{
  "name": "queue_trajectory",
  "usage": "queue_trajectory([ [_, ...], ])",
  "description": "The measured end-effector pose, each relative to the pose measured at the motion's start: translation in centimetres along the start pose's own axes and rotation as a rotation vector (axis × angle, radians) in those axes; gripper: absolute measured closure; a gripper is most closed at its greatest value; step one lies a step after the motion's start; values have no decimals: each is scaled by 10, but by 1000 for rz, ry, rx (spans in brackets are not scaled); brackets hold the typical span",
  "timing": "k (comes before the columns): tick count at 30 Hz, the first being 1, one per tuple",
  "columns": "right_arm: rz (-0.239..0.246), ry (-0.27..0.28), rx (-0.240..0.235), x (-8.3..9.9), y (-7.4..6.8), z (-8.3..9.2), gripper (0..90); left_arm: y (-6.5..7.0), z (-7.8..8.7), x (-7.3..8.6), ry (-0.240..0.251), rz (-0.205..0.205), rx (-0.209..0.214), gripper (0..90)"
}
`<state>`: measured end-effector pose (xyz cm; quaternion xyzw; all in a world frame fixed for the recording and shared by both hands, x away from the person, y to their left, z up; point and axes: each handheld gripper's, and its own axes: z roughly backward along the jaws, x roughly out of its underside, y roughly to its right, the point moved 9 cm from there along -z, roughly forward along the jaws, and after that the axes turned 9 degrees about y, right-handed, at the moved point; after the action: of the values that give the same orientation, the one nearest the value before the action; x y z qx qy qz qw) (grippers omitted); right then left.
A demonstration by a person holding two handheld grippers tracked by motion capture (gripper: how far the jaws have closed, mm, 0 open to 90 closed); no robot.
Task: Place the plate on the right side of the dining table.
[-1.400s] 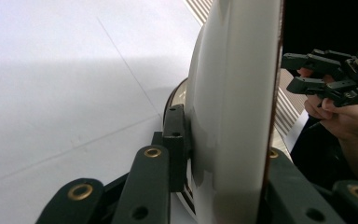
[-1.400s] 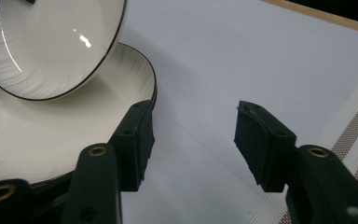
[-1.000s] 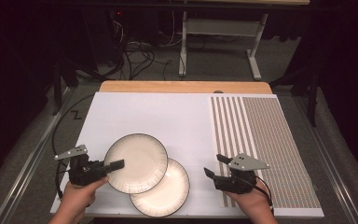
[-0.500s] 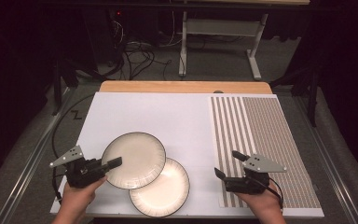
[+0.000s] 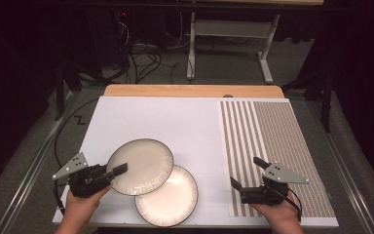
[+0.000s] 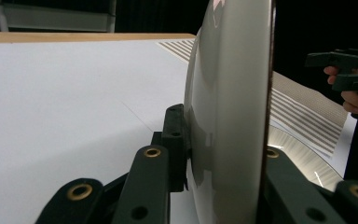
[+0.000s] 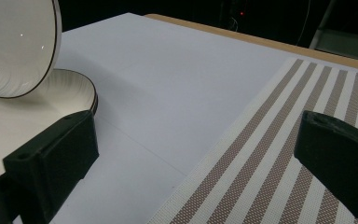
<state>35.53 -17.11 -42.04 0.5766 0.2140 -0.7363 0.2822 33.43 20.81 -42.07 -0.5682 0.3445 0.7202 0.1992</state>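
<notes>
While the left claw (image 5: 119,170) pinches the upper plate (image 5: 143,165): right claw (image 5: 247,176) spread, striped mat (image 5: 277,136) beneath.

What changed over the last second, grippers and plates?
The right gripper drew away from the lower plate rightward onto the striped mat; its jaws have just been opening, with nothing between them. The left gripper stays clamped on the upper plate, which shifted slightly. The lower plate kept its place.

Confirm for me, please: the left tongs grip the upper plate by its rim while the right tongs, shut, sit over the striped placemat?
Not quite: the right tongs are open, not shut, as the right gripper view shows. The left tongs do grip the upper plate by its rim, and the right ones sit over the striped placemat.
</notes>
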Motion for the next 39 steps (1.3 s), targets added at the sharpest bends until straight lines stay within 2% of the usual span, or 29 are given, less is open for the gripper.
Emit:
queue_trajectory([
  [9, -1, 9, 17, 0, 0, -2, 11, 1, 0, 0, 5, -22, 3, 758],
  [14, 6, 30, 4, -6, -7, -5, 11, 4, 0, -1, 3, -49, 5, 758],
  [16, 11, 40, -15, -10, -14, -9, 11, 4, 0, -1, 3, -52, 6, 758],
  [17, 9, 40, -45, -13, -23, -15, 12, 4, 0, -1, 2, -52, 5, 758],
  [19, 7, 38, -62, -15, -28, -18, 12, 4, 0, -1, 2, -52, 4, 758],
  [24, 11, 24, -133, -23, -51, -39, 27, 5, 1, -1, 3, -57, 0, 757],
  [25, 12, 15, -151, -24, -58, -47, 37, 5, 1, -1, 4, -58, -1, 758],
  [26, 12, 15, -151, -24, -58, -47, 37, 5, 1, -1, 3, -59, 0, 758],
  [31, 27, -8, -186, -26, -76, -72, 57, 5, 1, -1, 3, -60, 1, 758],
  [39, 27, -28, -225, -27, -96, -95, 118, 5, 1, -1, 6, -62, -6, 756],
])
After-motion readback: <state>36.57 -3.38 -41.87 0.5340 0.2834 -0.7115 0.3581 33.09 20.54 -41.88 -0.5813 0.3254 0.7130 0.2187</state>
